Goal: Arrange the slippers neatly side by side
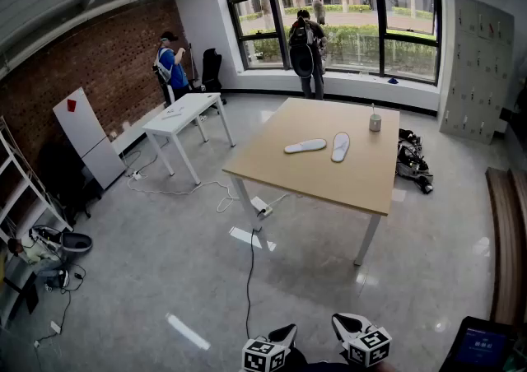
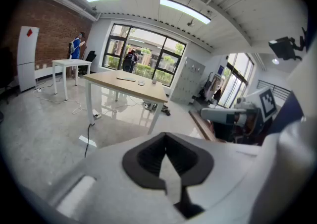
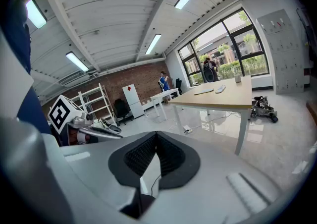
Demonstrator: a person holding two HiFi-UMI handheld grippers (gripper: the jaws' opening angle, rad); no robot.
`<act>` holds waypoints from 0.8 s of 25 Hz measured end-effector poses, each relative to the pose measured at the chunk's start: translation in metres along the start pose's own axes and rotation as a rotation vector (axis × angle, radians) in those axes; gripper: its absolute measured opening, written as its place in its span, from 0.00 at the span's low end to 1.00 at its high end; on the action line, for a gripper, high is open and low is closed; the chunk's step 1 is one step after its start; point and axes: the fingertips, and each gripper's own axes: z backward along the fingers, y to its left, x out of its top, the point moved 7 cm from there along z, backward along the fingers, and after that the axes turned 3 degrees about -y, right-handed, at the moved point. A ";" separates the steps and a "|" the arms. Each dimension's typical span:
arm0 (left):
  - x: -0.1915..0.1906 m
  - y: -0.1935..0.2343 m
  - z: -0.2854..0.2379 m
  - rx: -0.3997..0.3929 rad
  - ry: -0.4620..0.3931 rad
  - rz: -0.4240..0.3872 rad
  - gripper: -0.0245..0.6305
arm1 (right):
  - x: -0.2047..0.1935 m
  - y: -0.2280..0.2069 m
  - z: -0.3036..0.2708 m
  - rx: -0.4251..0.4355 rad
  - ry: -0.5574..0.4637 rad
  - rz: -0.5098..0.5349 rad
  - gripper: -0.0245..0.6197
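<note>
Two white slippers lie on the wooden table (image 1: 329,181) far ahead of me. One slipper (image 1: 305,146) lies crosswise; the other slipper (image 1: 340,146) points away, a small gap from it. My left gripper (image 1: 282,336) and right gripper (image 1: 347,327) show at the bottom edge of the head view, well short of the table. In the left gripper view the left gripper (image 2: 166,161) is shut with nothing in it, and the slippers (image 2: 125,79) are tiny and distant. Likewise empty, the right gripper (image 3: 156,156) is shut and faces the table (image 3: 233,100) and slippers (image 3: 204,90).
A small grey cup (image 1: 375,122) stands on the table's far side. A cable (image 1: 249,272) and power strip (image 1: 263,210) lie on the floor between me and the table. A white table (image 1: 183,111), a bench (image 1: 506,239), bags (image 1: 412,160) and two people (image 1: 305,48) surround it.
</note>
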 end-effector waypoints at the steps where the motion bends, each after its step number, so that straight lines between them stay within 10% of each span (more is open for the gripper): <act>1: 0.001 0.001 -0.002 0.001 0.014 -0.002 0.04 | 0.000 -0.002 -0.003 0.004 -0.001 -0.012 0.05; 20: 0.098 0.108 -0.108 -0.111 0.099 -0.054 0.04 | 0.051 -0.065 -0.132 -0.090 0.021 -0.050 0.05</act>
